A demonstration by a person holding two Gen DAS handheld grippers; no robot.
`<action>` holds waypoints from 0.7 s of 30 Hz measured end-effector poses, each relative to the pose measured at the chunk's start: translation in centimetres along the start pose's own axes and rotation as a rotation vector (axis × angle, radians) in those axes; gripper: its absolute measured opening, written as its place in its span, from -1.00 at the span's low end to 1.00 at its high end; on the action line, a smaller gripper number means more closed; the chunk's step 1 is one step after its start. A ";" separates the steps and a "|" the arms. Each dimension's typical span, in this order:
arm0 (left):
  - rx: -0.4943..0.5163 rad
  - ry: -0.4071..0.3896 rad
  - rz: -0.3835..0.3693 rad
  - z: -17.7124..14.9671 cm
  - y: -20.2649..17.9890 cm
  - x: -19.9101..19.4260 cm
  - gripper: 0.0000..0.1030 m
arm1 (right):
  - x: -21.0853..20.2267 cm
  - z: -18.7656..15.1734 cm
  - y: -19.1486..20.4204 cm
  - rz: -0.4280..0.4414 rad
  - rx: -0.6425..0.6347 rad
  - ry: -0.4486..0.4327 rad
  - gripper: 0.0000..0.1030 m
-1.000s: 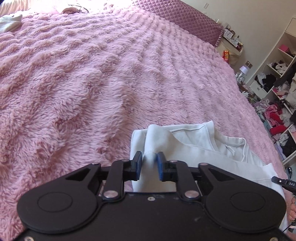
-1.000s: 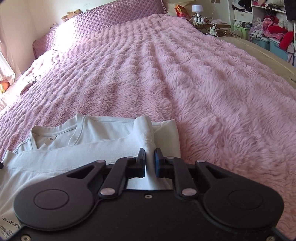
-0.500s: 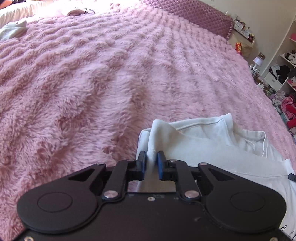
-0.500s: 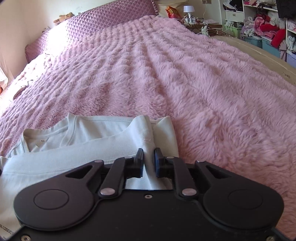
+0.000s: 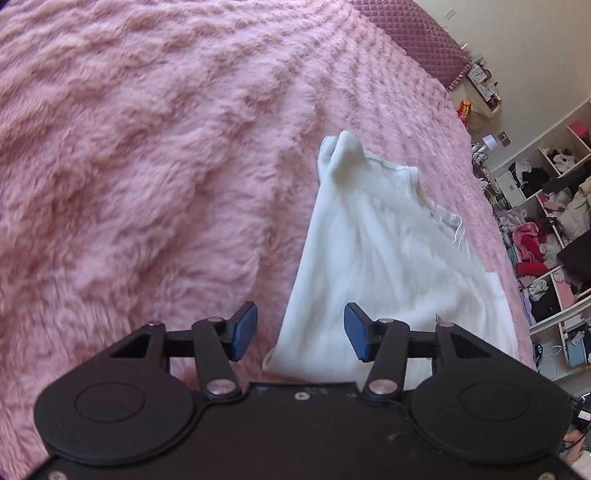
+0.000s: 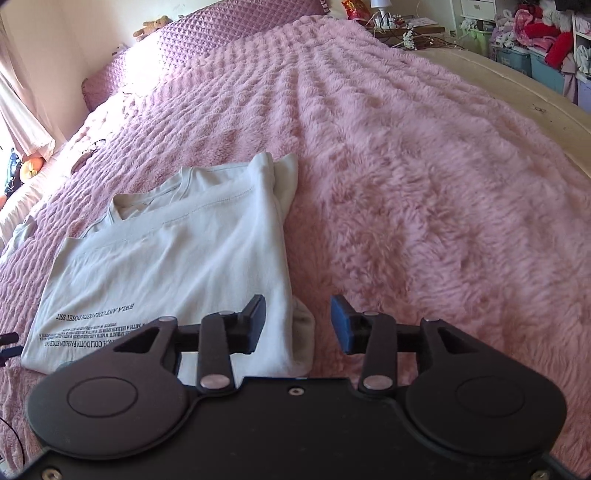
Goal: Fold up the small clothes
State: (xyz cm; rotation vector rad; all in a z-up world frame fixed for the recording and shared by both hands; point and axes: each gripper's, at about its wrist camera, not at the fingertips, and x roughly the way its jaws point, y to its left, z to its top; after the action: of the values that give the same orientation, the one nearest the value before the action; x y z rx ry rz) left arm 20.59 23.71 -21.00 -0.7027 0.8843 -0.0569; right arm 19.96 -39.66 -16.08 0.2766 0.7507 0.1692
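Opening on both sides: left gripper [image 5: 300, 332] and right gripper [image 6: 297, 324] have jaws spreading apart, pads clear of cloth, nothing clamped. White T-shirt [image 6: 177, 254] lies folded over on the pink fluffy blanket [image 6: 424, 192], printed text facing up, its near edge between each pair of fingers; judged a release so the fold settles flat. Quilted purple pillow [image 6: 221, 33] at the head of the bed; cluttered shelves [image 5: 546, 229] of clothes stand beyond

Black left claw [image 5: 300, 331], blue pads [image 5: 243, 330], silver screws, black right claw [image 6: 297, 324]
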 end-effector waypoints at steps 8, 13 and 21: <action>0.003 -0.033 -0.023 -1.7 -1.1 0.6 -0.08 | 1.6 -1.1 2.3 0.002 -0.023 0.012 -0.30; 0.005 -0.030 0.041 -1.4 -1.7 1.0 -0.91 | 1.5 -1.2 1.9 -0.013 0.028 0.010 -0.93; 0.034 0.009 -0.038 0.3 -1.0 -1.9 -0.98 | -1.2 -0.8 -0.5 0.078 0.084 -0.001 -0.98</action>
State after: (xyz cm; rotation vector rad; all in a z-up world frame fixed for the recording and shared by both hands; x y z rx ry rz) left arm 19.81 23.73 -18.97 -0.6876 0.8770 -0.1090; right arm 18.54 -40.30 -16.04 0.3857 0.7476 0.2118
